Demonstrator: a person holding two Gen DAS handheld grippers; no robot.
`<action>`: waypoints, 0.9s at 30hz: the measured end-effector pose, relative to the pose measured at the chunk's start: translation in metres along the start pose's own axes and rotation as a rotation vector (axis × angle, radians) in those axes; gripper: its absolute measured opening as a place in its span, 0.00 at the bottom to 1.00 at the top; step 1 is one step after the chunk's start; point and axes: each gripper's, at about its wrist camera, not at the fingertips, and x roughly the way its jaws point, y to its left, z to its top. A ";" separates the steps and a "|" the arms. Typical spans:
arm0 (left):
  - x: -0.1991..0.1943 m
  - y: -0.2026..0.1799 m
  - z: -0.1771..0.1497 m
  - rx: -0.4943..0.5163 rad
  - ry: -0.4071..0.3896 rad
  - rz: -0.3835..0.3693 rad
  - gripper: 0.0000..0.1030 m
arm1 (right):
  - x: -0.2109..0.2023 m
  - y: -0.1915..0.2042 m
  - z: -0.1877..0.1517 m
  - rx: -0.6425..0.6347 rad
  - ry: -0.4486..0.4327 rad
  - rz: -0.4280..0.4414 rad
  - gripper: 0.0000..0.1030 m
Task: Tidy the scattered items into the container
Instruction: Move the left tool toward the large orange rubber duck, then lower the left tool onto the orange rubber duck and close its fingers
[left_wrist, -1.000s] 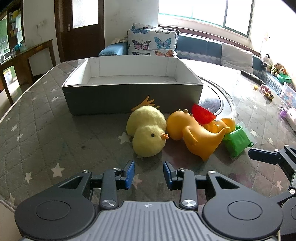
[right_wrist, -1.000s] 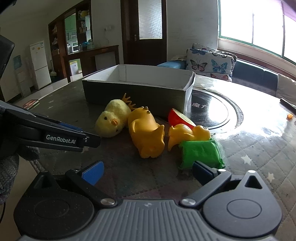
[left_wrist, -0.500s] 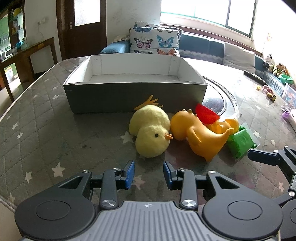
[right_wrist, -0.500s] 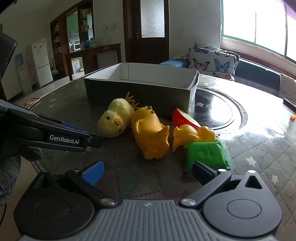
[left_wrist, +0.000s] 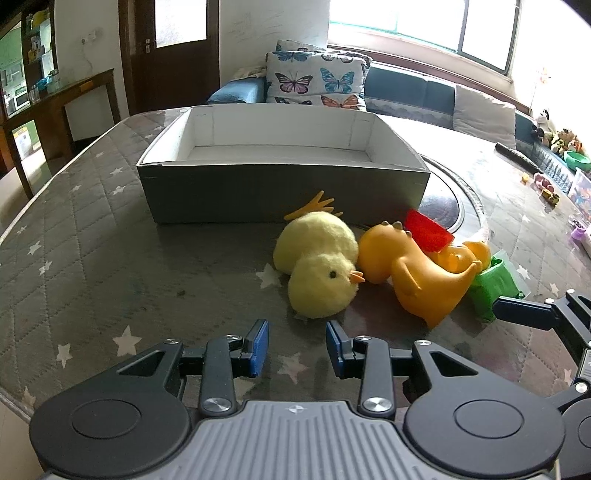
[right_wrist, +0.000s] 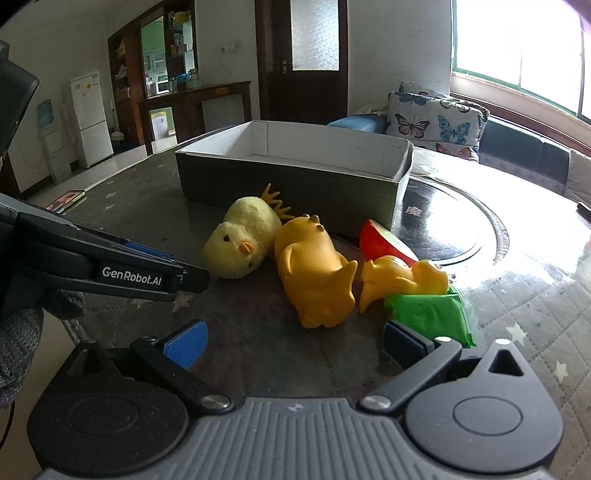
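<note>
Since the earlier frames both cameras have drawn nearer the toy cluster, and nothing has been lifted.

Left wrist view: I hold the left gripper (left_wrist: 297, 347) just short of the plush chick (left_wrist: 319, 267), its blue pads part-way spread with nothing between them. The grey box (left_wrist: 280, 192) stands behind the toys on the quilted table (left_wrist: 92, 236); as much of its white floor as I can see is bare, so I judge the tidying not yet begun. Beside the chick, touching it, lies the orange dinosaur (left_wrist: 413, 275) on its side, then a red piece (left_wrist: 428, 232), a small orange duck (left_wrist: 463, 254) and a green packet (left_wrist: 493, 286). All five lie outside the box.

Right wrist view: I hold the right gripper (right_wrist: 293, 338) low over the table with its fingers spread wide and empty, one pad close by the green packet (right_wrist: 428, 314). The dinosaur (right_wrist: 314, 273) lies ahead of it, between the chick (right_wrist: 242, 247) and the duck (right_wrist: 402, 275). The red piece (right_wrist: 384, 240) sits nearest the box (right_wrist: 291, 184), whose visible interior holds nothing. Every item is left to move.
</note>
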 end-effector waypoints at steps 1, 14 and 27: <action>0.000 0.001 0.000 -0.002 0.000 0.000 0.36 | 0.001 0.001 0.001 -0.003 0.000 0.003 0.99; -0.014 0.021 0.007 -0.029 -0.022 -0.005 0.36 | 0.008 0.013 0.010 -0.045 0.007 0.061 0.99; -0.030 0.047 0.024 -0.086 -0.080 -0.023 0.36 | 0.002 0.018 0.014 -0.055 -0.001 0.090 0.95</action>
